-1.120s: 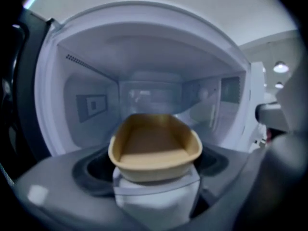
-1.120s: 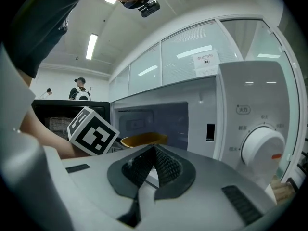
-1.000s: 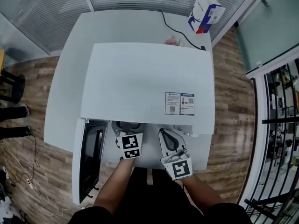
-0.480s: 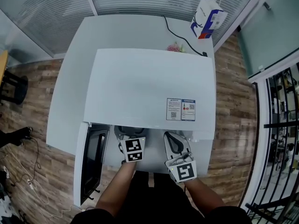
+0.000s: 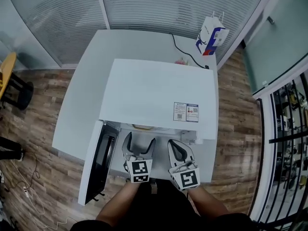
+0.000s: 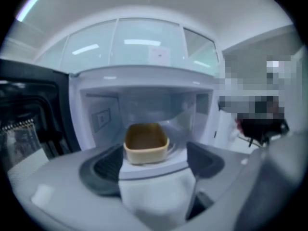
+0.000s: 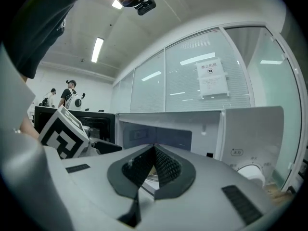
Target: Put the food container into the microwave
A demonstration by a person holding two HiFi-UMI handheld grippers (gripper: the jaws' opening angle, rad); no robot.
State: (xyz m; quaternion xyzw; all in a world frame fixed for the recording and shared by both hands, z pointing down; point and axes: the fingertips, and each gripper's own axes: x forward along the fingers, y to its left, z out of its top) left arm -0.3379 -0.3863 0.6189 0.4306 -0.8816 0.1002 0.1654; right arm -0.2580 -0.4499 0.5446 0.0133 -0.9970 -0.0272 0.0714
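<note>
The tan food container [image 6: 146, 142] stands inside the white microwave [image 5: 159, 88], on the cavity floor just behind the opening; in the head view only its near edge [image 5: 143, 127] peeks out under the microwave's top. My left gripper [image 5: 139, 143] is in front of the opening, open, with nothing between its fingers [image 6: 103, 170]; the container lies beyond them, apart from them. My right gripper [image 5: 174, 147] hovers beside it to the right, shut and empty, its tips meeting [image 7: 154, 150] before the cavity.
The microwave door [image 5: 98, 162] hangs wide open at the left. The control panel with a dial [image 7: 250, 174] is on the microwave's right. A paper bag [image 5: 211, 35] and a black cable [image 5: 185, 49] lie on the white table [image 5: 89, 85] behind.
Both grippers have drawn back from the microwave toward me. The left gripper's jaws, earlier hidden under the microwave top, now show open and empty; the container stays inside.
</note>
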